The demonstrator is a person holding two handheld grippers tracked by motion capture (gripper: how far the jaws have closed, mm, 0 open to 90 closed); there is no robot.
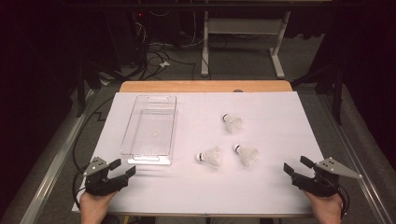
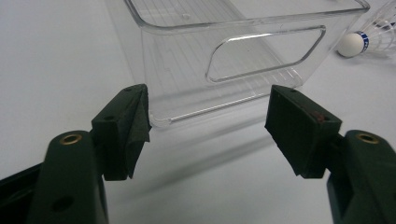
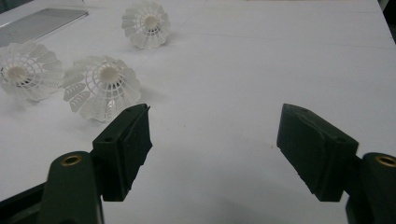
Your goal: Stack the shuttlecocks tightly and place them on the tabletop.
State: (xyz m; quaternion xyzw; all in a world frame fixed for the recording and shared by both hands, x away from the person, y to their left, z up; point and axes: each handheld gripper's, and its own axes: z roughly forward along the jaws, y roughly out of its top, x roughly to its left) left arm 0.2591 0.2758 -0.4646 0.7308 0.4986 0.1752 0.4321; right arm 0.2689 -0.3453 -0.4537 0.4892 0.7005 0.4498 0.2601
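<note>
My right gripper (image 1: 295, 164), jaws apart, sits nearest the white plastic shuttlecock (image 1: 246, 154) | cork tip points away | left gripper (image 1: 122, 167) agape, facing clear plastic bin (image 1: 150, 126)

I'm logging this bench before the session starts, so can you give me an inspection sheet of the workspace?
Surface: white sheet over a wooden table, bare apart from the items below.
Job's things: three white shuttlecocks, near-left, near-right, far, all lying on their sides, apart from each other; clear plastic bin, empty, left of them.
Clutter: nothing seen on the sheet.
Grippers: left claw open, holding nothing, just short of the bin's near end; right claw open, holding nothing, near the right edge.
Cables: a black cable trails off the left side; loose cords on the floor beyond.
Surroundings: dark room, white desk legs behind.
</note>
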